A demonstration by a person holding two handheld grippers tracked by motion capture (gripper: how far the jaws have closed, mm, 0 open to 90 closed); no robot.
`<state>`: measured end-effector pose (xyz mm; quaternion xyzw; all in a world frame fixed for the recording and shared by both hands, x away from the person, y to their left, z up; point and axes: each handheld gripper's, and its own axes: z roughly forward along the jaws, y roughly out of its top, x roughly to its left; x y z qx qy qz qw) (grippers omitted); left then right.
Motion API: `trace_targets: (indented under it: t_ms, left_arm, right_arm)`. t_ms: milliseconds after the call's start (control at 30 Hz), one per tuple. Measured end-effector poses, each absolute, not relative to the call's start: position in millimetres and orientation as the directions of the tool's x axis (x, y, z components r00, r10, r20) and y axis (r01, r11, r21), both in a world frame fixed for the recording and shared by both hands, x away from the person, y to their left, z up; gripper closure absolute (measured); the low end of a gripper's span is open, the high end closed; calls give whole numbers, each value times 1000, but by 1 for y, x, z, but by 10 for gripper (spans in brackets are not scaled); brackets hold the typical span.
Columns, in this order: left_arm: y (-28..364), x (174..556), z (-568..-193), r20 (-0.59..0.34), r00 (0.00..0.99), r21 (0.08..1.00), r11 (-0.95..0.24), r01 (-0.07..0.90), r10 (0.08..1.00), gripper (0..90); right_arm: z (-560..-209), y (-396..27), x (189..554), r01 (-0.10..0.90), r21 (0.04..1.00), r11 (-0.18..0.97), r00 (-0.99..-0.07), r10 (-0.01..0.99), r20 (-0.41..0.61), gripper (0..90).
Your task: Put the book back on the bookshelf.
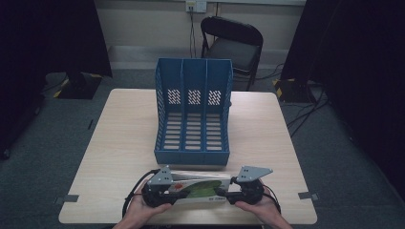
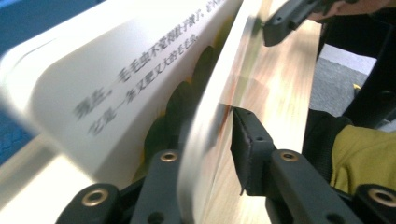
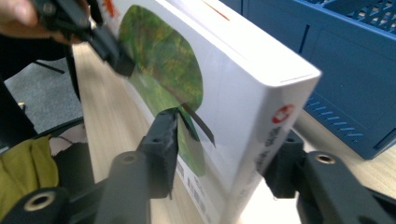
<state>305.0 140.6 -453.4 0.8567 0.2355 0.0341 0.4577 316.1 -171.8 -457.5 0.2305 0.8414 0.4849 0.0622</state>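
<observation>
Hands enter from the bottom edge of the high view, each holding a two-jaw gripper at the near edge of a pale wooden table [image 1: 119,143]. Going left to right: the left gripper [image 1: 165,188] clamps the left end of a picture book [image 1: 200,188], with one jaw on each face; its own view shows the jaws nearly closed on the cover edge while an inner page with printed text fans away slightly. The book runs side to side between the two hands, its long axis parallel to the table's near edge, apparently stood or tipped up on its edge (whether it touches the table cannot be told). The right gripper [image 1: 239,188] grips the right end the same way, jaws closed to the book's thickness on the green illustrated cover and the back. Both hands are equally near the book. Just beyond it, towards the far side, stands a blue file rack [image 1: 193,114] with three upright slots running front to back, so the book lies crosswise to the slots and would probably need turning before it could slide in. Much of the cover is hidden behind the grippers, the left gripper's view is blurred, and a black chair [image 1: 234,45] stands beyond the table.
</observation>
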Motion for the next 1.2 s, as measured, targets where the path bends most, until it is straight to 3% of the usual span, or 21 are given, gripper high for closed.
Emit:
trace_targets:
  t_ms: [433,567,733,933,1200]
  left_arm:
    - [179,298,-442,-176,797,820,-361,443,578,541]
    - [183,304,-446,-192,783,818,-344,461,592,525]
    - [174,307,-452,-158,798,793,-407,454,582,534]
    - [168,309,-456,-144,798,778,-431,457,586,575]
    - [169,309,-456,-149,801,773,-437,460,580,589]
  right_arm:
    - [-457,-175,313,331,840,430,-903,403,150,678]
    - [-458,-175,314,343,838,424,-902,399,167,688]
    - [-458,-174,309,327,840,434,-915,368,166,700]
    - [-462,-167,305,319,837,445,-922,350,166,650]
    - [-467,-153,309,307,829,467,-930,332,157,661]
